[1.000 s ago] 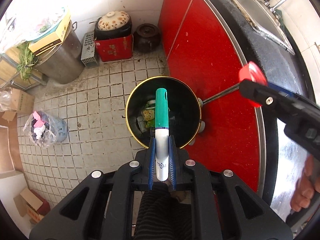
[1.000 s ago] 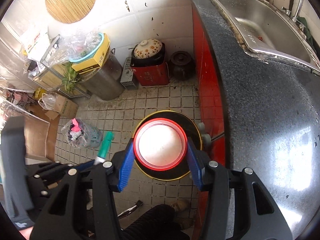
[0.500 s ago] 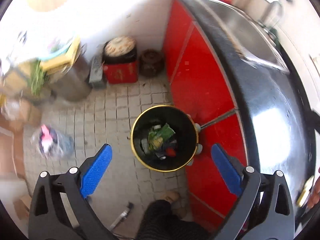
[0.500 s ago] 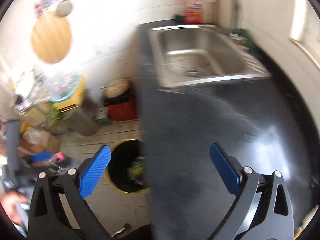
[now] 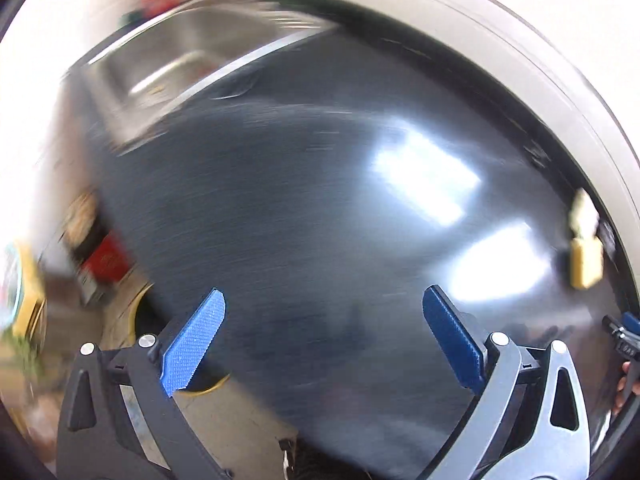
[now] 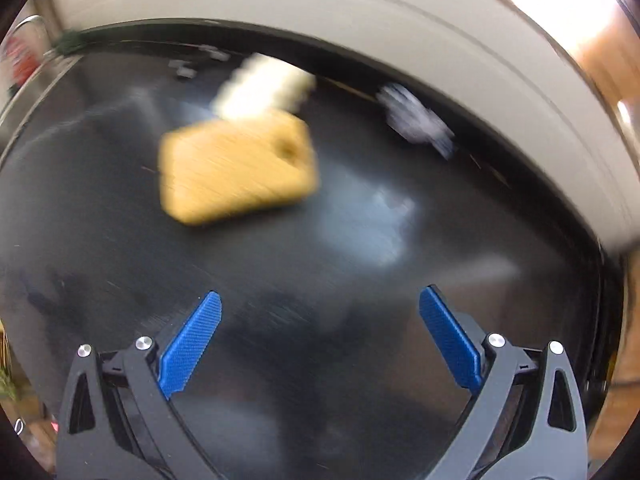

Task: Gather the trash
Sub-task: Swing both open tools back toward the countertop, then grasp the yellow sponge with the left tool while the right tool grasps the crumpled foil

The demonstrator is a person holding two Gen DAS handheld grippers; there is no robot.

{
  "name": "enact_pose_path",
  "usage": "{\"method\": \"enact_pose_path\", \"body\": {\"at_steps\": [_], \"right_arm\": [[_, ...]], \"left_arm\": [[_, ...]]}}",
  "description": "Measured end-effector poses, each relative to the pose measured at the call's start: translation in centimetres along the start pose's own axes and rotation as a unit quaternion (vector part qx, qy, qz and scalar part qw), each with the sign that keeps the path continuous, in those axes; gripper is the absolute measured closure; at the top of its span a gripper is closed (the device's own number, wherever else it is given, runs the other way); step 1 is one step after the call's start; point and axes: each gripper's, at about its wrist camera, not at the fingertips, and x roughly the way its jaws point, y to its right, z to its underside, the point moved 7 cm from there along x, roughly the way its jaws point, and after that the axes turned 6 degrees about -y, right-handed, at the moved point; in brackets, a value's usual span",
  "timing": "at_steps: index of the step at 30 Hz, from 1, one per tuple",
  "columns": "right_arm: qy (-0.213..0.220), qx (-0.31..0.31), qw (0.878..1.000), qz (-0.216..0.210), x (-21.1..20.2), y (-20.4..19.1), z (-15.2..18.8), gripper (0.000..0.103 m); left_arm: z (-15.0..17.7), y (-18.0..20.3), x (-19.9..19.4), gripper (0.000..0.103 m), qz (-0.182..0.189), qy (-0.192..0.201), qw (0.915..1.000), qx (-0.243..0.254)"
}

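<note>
Both grippers empty, jaws spread wide, nothing between the pads. Left gripper (image 5: 322,340) hangs over bare dark countertop (image 5: 304,208); the sink (image 5: 172,60) sits at upper left of its view, and a yellow rim of the trash bin (image 5: 138,300) pokes out on the floor just off the counter edge at lower left. Right gripper (image 6: 318,340) points down over the same counter, closer to the leftover trash.

Trash on the counter, right wrist view: a tan sponge-like block (image 6: 236,168) ahead and slightly left of the jaws, a pale crumpled wad (image 6: 264,88) touching its far edge, and a small whitish scrap (image 6: 416,120) further right near the wall (image 6: 400,40). All blurred; cannot tell exact material. In the left wrist view the block (image 5: 586,264) and wad (image 5: 582,212) show at far right, well apart from the left jaws.

Step in hand, as I read it: reaching for the next pickup. Right gripper is the better placed one.

To do it well:
- Slow down first; heavy blur means poor aim.
- Centre the jaws over the block, pads across its short side.
- Come down till the tips are near the counter, then close.
- Block looks soft, so a squeeze may deform it; close firmly.
- Wad touches the block and may get dragged; grab it separately, maybe with the left.
- Glossy counter, so the block may slide if nudged by one pad.
</note>
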Motion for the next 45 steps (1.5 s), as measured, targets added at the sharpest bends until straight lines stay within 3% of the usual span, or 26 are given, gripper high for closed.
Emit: {"method": "enact_pose_path", "body": {"at_steps": [4,8,11,16,21,29,36,37,40,45], "right_arm": [[-0.03,0.075,0.997,-0.011,1.3,6.7,4.8,0.007],[-0.053,0.098,0.994,-0.017,2.2,10.8,9.4,0.007],[-0.069,0.114,0.991,-0.027,3.2,13.1,11.4,0.007],[-0.084,0.137,0.986,-0.045,4.7,15.7,12.8,0.005],[-0.058,0.098,0.992,-0.05,5.2,15.5,10.8,0.005],[0.006,0.019,0.998,-0.067,5.9,13.5,4.9,0.005],[0.016,-0.007,0.997,-0.075,6.8,13.8,-0.8,0.005],[0.019,-0.009,0.997,-0.076,6.9,13.8,-1.4,0.005],[0.016,-0.006,0.997,-0.075,7.2,14.0,-3.3,0.005],[0.002,-0.007,0.997,-0.075,7.6,13.7,-5.6,0.005]], "left_arm": [[-1.0,10.0,1.1,0.007,0.037,-0.018,0.9963,0.075],[-0.6,18.0,1.6,0.007,0.064,-0.031,0.9882,0.136],[0.3,22.5,2.2,0.007,0.07,-0.046,0.9825,0.167],[1.1,26.7,3.8,0.007,0.056,-0.071,0.9767,0.194],[1.2,28.9,5.1,0.007,0.038,-0.077,0.9685,0.234],[-1.0,34.5,6.2,0.007,0.033,-0.079,0.9449,0.316],[-2.5,38.1,8.4,0.008,0.063,-0.098,0.9288,0.352],[-2.4,38.4,8.7,0.011,0.075,-0.107,0.9271,0.351],[-2.1,38.5,9.8,0.036,0.123,-0.157,0.9262,0.32],[-2.4,37.7,9.9,0.049,0.152,-0.172,0.9285,0.292]]}}
